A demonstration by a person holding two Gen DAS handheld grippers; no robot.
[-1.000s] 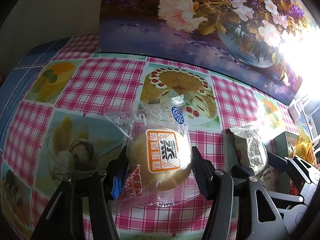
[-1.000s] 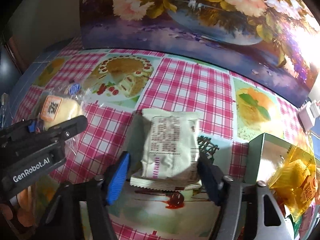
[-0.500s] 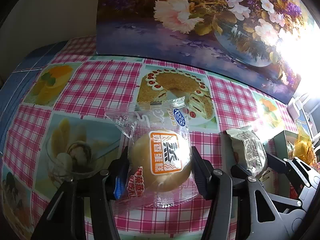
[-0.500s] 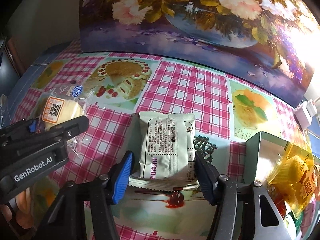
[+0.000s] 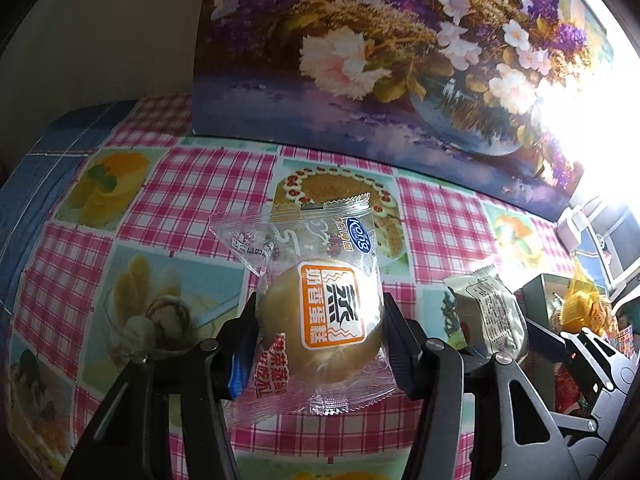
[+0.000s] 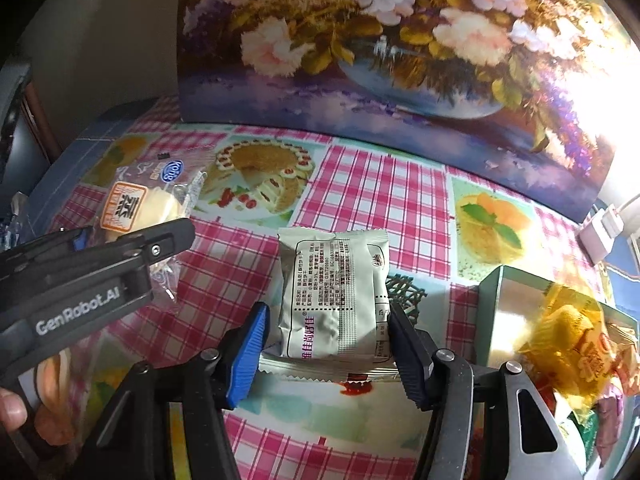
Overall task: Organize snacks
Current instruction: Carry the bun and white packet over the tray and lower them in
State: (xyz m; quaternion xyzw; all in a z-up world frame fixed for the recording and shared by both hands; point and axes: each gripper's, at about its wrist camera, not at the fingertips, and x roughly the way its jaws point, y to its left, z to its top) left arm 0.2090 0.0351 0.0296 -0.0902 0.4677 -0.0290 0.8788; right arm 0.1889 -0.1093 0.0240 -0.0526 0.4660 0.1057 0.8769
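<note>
Backdrop: a big flower painting [image 5: 400,60] stands behind a counter [image 5: 192,188] spread with pink-checked cloth and printed desserts.
Left hand-held gripper [image 5: 320,336]: clamped on the steamed cake [image 5: 320,328], a round golden cake in a clear wrapper with an orange label, carried above the counter at the left.
Right hand-held gripper [image 6: 326,340]: closed on the grey-white snack packet [image 6: 334,296], pinched at its lower half, printed back facing up, held above the middle of the counter.
Box: a green box [image 6: 504,312] sits at the far right, open, with a yellow-wrapped snack [image 6: 568,340] and other bright wrappers I can't identify piled at its mouth.
Step in hand, my call: both snacks are on their way to the box.
Doing it well: take the packet in first, since it's nearer; keep the squeeze on the cake light, it looks soft; release low over a free corner so the piled wrappers don't spill.
</note>
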